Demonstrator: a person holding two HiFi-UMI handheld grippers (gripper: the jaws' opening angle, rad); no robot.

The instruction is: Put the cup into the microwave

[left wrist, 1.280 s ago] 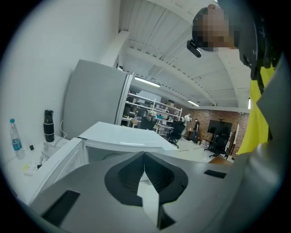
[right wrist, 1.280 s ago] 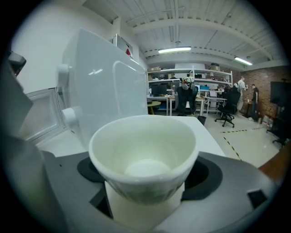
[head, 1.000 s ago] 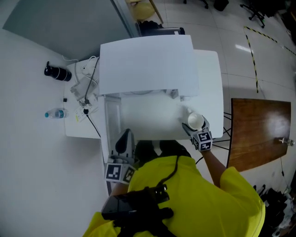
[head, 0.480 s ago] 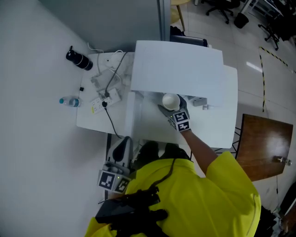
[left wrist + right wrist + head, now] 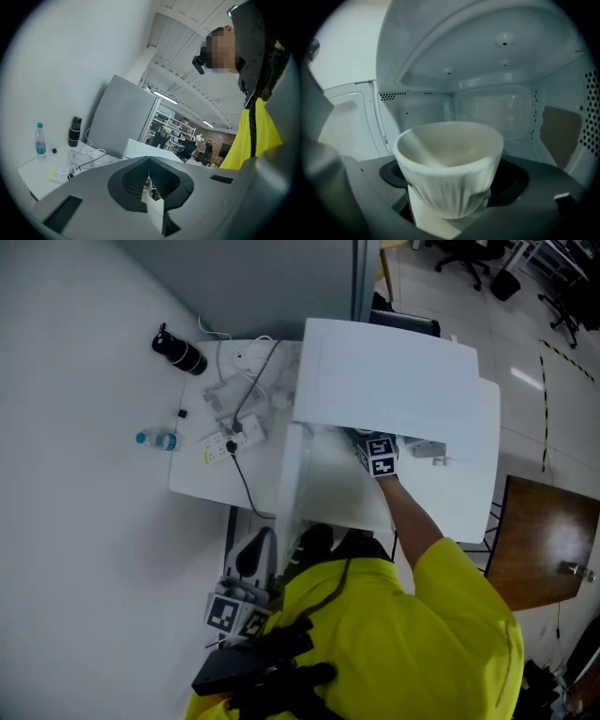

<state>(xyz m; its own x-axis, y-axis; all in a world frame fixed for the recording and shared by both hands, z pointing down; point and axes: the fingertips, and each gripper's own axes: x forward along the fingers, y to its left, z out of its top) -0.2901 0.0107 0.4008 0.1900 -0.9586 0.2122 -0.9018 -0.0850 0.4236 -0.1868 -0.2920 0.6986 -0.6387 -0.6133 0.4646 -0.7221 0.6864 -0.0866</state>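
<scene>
A white ribbed cup [image 5: 450, 164] stands upright between the jaws of my right gripper [image 5: 451, 199], which is shut on it. The cup is inside the open white microwave [image 5: 394, 371], whose cavity walls and ceiling [image 5: 487, 103] surround it. It hangs above the cavity floor. In the head view the microwave's top hides the cup, and only the right gripper's marker cube [image 5: 380, 456] shows at the opening. The microwave door [image 5: 289, 474] stands swung open to the left. My left gripper [image 5: 149, 180] is shut and empty, held low by the person's body [image 5: 251, 559].
The microwave sits on a white table [image 5: 202, 486]. At the table's left are a black flask [image 5: 178, 351], a small water bottle [image 5: 157, 439], and a power strip [image 5: 225, 442] with cables. A brown wooden table [image 5: 544, 540] stands to the right.
My right gripper carried the cup from the microwave's front right corner leftward and in through the opening, so the cup went out of the head view. The left gripper stayed low beside the body.
</scene>
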